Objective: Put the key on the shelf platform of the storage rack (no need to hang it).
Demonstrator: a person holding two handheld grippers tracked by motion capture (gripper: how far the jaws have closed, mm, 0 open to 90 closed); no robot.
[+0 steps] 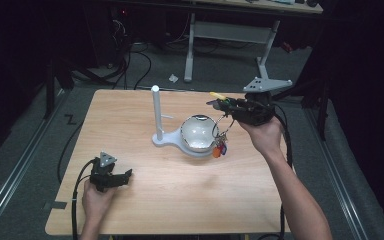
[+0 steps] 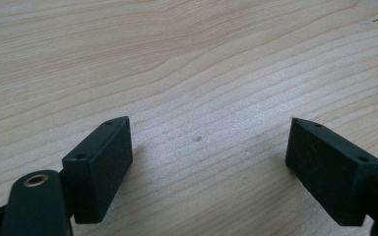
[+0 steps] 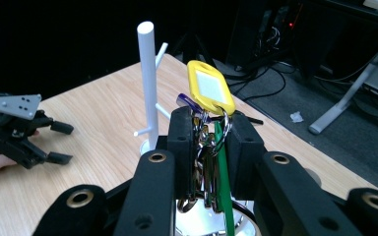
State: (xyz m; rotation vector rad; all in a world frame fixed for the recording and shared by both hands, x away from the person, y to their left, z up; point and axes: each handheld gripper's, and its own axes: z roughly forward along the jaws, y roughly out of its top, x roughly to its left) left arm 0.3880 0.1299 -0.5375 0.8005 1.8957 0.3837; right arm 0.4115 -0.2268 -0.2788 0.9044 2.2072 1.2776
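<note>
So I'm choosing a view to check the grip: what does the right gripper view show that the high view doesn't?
Right gripper view: the right hand-held gripper shut on the key bunch, pads against its rings, under a yellow tag.
High view: the bowl on the white stand's base, with coloured tags hanging beside it.
Both: white post, left hand-held gripper, table.

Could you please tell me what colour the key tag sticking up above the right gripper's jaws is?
The key tag is yellow with a pale insert, clearest in the right gripper view.
</note>
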